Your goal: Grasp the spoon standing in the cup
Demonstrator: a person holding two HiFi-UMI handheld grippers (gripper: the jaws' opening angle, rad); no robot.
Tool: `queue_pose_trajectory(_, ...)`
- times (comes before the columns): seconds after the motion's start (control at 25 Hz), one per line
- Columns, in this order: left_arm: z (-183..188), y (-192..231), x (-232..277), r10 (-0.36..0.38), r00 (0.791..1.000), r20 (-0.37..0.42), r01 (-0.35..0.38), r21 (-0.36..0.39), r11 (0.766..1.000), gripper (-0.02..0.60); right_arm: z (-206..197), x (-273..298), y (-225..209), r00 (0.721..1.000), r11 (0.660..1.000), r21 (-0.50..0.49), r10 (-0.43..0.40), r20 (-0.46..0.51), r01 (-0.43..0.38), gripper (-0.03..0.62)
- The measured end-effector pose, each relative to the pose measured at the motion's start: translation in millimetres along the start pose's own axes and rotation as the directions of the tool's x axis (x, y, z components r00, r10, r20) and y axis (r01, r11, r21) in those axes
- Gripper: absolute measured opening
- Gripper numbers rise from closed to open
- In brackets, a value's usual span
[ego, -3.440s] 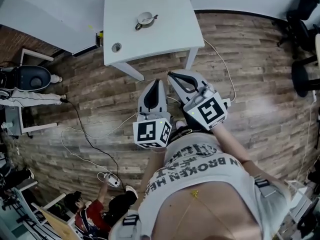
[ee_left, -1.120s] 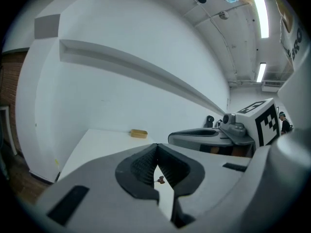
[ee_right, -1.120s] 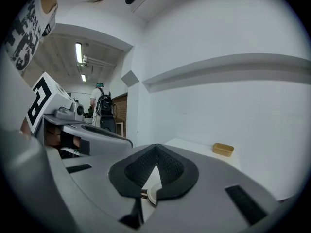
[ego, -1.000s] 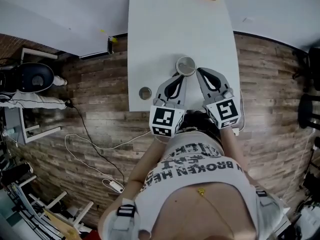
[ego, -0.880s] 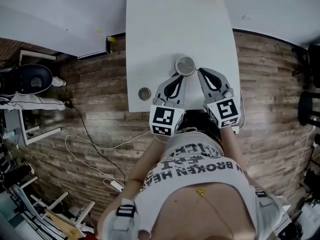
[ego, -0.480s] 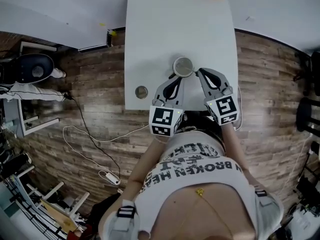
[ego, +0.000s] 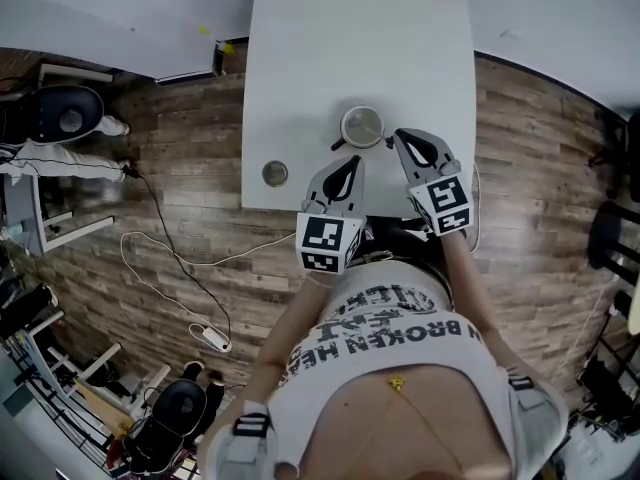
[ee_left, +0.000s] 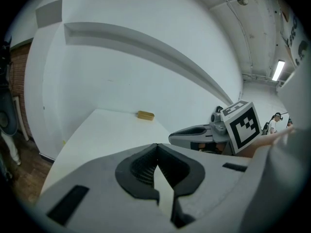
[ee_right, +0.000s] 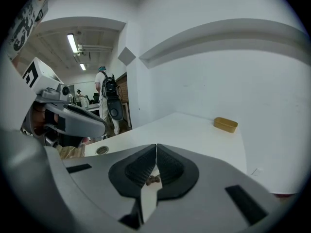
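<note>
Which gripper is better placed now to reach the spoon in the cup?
Right, probably: the right gripper has its tip beside the cup, while the left gripper ends short of it. Both are shut.

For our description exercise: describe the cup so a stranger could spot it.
On the long white table, look near the end closest to the person. The cup stands there, raised and open-topped, unlike the flat disc set in the tabletop.

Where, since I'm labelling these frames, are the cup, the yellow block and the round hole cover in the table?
cup (ego: 361, 109): head view, on its rim, at the edge nearest the picture's top.
yellow block (ee_right: 225, 124): right gripper view, on the middle of the block.
round hole cover (ego: 275, 174): head view, on its centre.
</note>
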State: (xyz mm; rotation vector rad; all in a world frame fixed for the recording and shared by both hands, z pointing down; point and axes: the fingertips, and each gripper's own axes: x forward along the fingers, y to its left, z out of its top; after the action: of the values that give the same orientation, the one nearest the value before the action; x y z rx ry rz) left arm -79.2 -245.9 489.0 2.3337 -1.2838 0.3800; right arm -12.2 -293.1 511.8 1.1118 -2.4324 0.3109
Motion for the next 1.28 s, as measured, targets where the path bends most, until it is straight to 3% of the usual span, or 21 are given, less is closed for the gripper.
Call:
queue_pose_trajectory(0.8,-15,9,-3,0.05,0.998,-0.025,-0.051,-0.035,0.998,-0.002,-46,17,1,0.993,0.998,0.057,0.046,-0.104,-0.04,0.009)
queue_pose_trajectory(0.96,-16,13,-2,0.055,0.998,-0.027,-0.056,-0.037,0.998,-0.002,-51,21,-2,0.995,0.99,0.133,0.05,-0.091,-0.037,0.013)
queue_pose_trajectory(1.12,-14,15,-2,0.058,0.998,-0.021,-0.059,-0.038,0.998,-0.002,-58,25,-7,0.994,0.968,0.249,0.06,-0.091,-0.036,0.125)
queue_pose_trajectory(1.28,-14,15,-2,0.061,0.998,-0.02,-0.062,-0.04,0.997,-0.002,-68,32,-9,0.99,0.922,0.383,0.099,-0.096,-0.055,0.152)
